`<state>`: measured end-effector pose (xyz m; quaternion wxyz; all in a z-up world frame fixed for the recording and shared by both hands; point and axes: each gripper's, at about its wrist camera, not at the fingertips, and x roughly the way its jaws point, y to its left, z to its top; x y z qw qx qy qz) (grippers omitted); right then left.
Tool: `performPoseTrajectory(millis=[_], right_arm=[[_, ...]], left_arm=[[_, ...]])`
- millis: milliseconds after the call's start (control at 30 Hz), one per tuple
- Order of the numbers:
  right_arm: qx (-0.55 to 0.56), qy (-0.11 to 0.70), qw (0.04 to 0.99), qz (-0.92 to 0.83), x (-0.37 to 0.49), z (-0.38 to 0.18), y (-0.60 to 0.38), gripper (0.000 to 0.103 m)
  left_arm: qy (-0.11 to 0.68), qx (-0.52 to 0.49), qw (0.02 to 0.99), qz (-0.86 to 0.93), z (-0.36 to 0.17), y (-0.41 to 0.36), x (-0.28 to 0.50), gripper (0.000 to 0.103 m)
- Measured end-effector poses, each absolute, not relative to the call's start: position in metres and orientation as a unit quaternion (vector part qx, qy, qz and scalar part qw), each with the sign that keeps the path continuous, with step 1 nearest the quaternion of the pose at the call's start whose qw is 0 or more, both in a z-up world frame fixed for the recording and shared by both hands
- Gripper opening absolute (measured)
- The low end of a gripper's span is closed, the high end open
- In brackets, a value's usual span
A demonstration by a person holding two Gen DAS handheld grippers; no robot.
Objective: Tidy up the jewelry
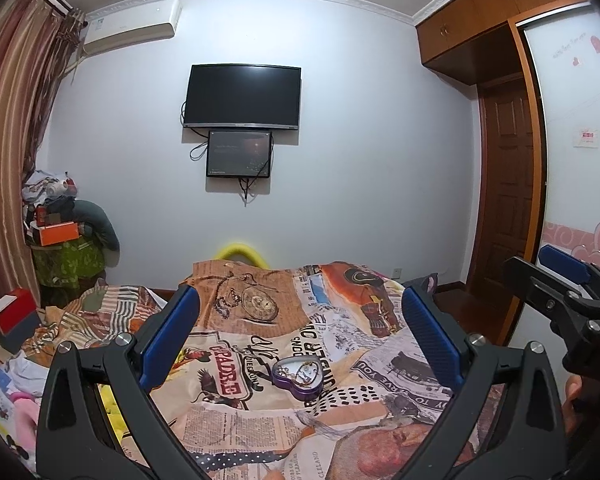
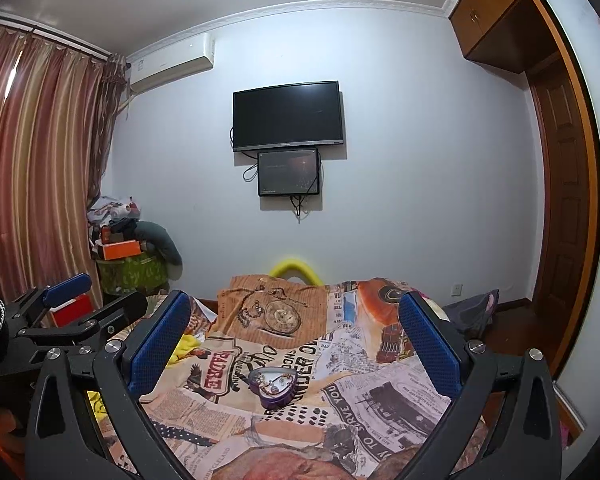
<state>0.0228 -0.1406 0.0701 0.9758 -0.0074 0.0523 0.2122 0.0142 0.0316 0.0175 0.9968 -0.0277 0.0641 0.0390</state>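
2 grippers are in play, each with 2 blue-padded fingers on black arms. The left gripper [image 1: 300, 328] hangs above the bed with its jaws spread wide and nothing between them; the right gripper [image 2: 296, 332] is likewise wide apart and holds nothing. In the left wrist view the right gripper shows at the right edge, and in the right wrist view the left gripper shows at the left edge, so the 2 tools sit side by side, apart from each other.

1 heart-shaped purple box [image 1: 298, 376] lies open on the bedspread [image 1: 236, 424], a cover printed with newspaper text and pictures. Inside it is a tangle of jewelry [image 1: 300, 372], pale and metallic; the separate pieces are too small to count. In the left wrist view the box sits ahead of the fingers, roughly centred between them and lower in frame than the fingertips, touching neither pad. In the right wrist view the same box [image 2: 273, 386] lies slightly left of centre between the fingers, again untouched.

On the far wall hang 2 dark screens: 1 large television [image 1: 242, 96] and 1 smaller screen [image 1: 239, 154] just below it. 1 air conditioner [image 1: 134, 26] is mounted high near the striped curtain [image 1: 8, 132]. 1 wooden door [image 1: 508, 196] stands to the right.
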Motion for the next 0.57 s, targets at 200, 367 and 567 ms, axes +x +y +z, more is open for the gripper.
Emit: performPoseTrajectory(millis=[200,367,567], right_arm=[[-0.009,0.052,0.976,0.211,0.0225,0.0695,-0.14,0.103],[-0.009,0.054,0.976,0.211,0.0232,0.0687,-0.1397,0.103],[-0.009,0.057,0.976,0.212,0.023,0.0665,-0.1381,0.103]], left_arm=[[0.062,-0.032,0.997,0.04,0.0182,0.0318,0.0136,0.102],[0.064,-0.031,0.997,0.034,0.0179,0.0316,0.0138,0.102],[0.062,-0.029,0.997,0.038,0.0169,0.0323,0.0146,0.102]])
